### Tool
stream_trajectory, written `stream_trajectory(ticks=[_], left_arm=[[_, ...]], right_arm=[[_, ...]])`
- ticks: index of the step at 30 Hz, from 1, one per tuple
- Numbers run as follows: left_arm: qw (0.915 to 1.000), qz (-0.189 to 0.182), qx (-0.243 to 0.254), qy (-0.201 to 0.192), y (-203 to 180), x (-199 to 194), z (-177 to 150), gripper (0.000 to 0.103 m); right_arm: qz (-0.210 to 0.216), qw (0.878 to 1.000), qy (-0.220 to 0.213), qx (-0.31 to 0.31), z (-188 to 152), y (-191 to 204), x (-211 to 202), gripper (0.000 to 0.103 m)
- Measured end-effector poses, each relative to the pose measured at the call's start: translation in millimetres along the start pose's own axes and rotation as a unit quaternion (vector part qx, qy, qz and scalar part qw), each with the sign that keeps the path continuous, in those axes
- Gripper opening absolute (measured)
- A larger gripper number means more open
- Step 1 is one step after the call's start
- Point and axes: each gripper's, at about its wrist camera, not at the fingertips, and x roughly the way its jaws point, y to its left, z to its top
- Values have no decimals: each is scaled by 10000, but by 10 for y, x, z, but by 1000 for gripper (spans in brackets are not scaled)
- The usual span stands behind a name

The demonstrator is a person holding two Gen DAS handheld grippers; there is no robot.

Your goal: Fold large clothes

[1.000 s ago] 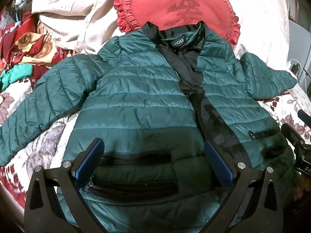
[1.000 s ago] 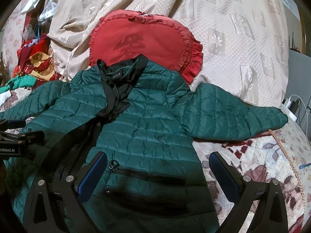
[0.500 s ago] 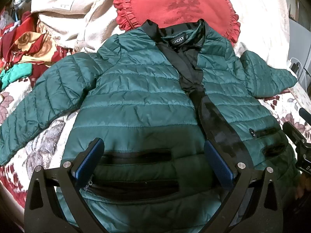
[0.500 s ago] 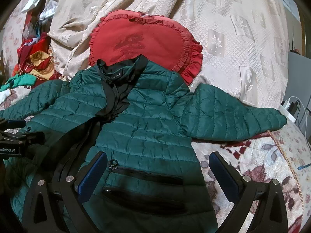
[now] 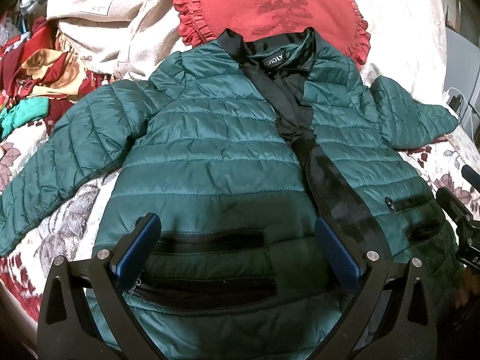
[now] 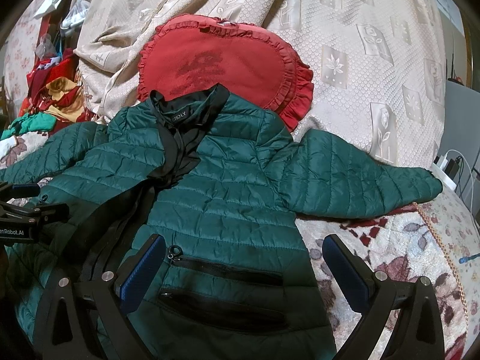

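Note:
A dark green quilted jacket [image 5: 216, 138] [image 6: 228, 186] lies front-up on the bed, unzipped, with its black lining showing along the middle and both sleeves spread sideways. My left gripper [image 5: 237, 246] hovers open over the jacket's lower left panel and its pocket zips. Over the lower right panel and hem, my right gripper [image 6: 244, 264] is open too, its right finger [image 6: 345, 267] above the bedspread. Neither gripper holds fabric. Each gripper shows at the edge of the other's view.
A red frilled heart cushion [image 5: 270, 3] [image 6: 228, 60] lies behind the collar. Beige patterned covers [image 6: 360, 45] fill the back, and a heap of red and teal clothes [image 5: 33, 72] sits at the left. A floral bedspread [image 6: 390, 240] lies under the jacket. Cables and a charger [image 6: 450, 165] sit far right.
Both cameras have drifted slightly; the jacket lies as before. Both grippers stay open.

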Motion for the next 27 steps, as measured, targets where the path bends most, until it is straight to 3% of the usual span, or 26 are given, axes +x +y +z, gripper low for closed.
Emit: stream_trajectory(ticks=[27], left_arm=[[10000, 0, -5, 0, -11, 19, -21, 103]], right_arm=[[-5, 10000, 8, -45, 1, 46, -7, 103]])
